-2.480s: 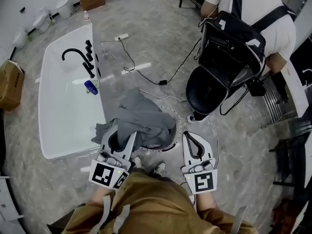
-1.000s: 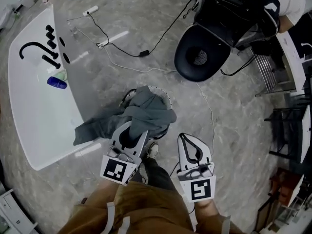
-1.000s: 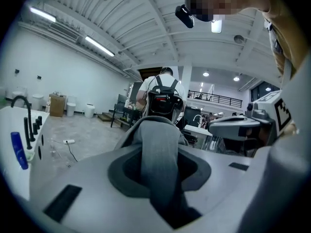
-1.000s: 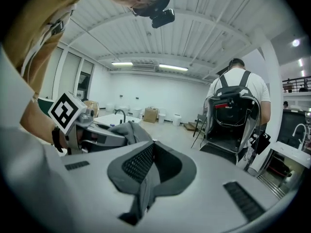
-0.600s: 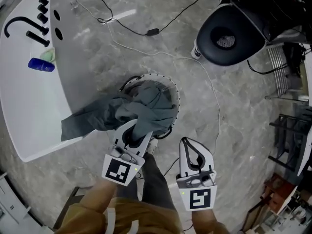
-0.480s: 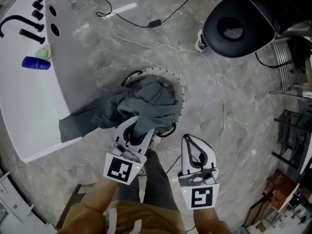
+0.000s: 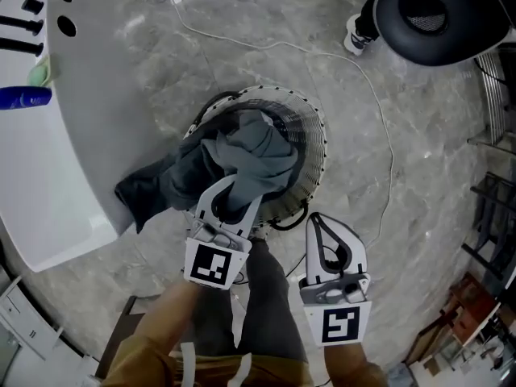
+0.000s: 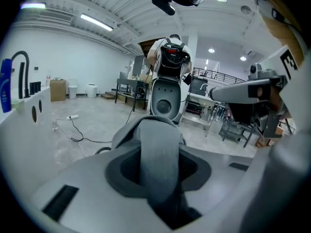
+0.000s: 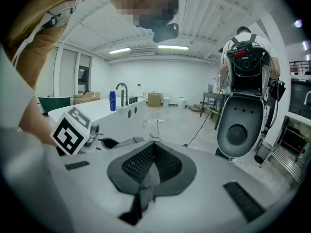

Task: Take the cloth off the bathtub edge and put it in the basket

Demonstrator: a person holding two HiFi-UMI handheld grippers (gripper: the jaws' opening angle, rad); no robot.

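The grey cloth (image 7: 256,153) is bunched over the round mesh basket (image 7: 319,153), and one end (image 7: 149,190) still trails left to the edge of the white bathtub (image 7: 56,168). My left gripper (image 7: 233,192) is shut on a fold of the cloth at the basket's near rim. In the left gripper view the cloth (image 8: 158,154) runs up between the jaws and over their tips. To the right, my right gripper (image 7: 317,221) hangs above the floor, shut with nothing in it; in its own view the pads (image 9: 160,165) meet, and the gripper (image 9: 153,145) points across the room.
A blue bottle (image 7: 20,97) lies in the tub. White and black cables (image 7: 379,111) cross the marble floor beyond the basket. A black chair base (image 7: 439,10) and a shoe (image 7: 355,32) are at the top right. A person with a backpack (image 9: 243,57) stands nearby.
The left gripper has carried the cloth right, toward and over the basket. Less of the cloth lies on the tub edge. The right gripper stays shut beside it.
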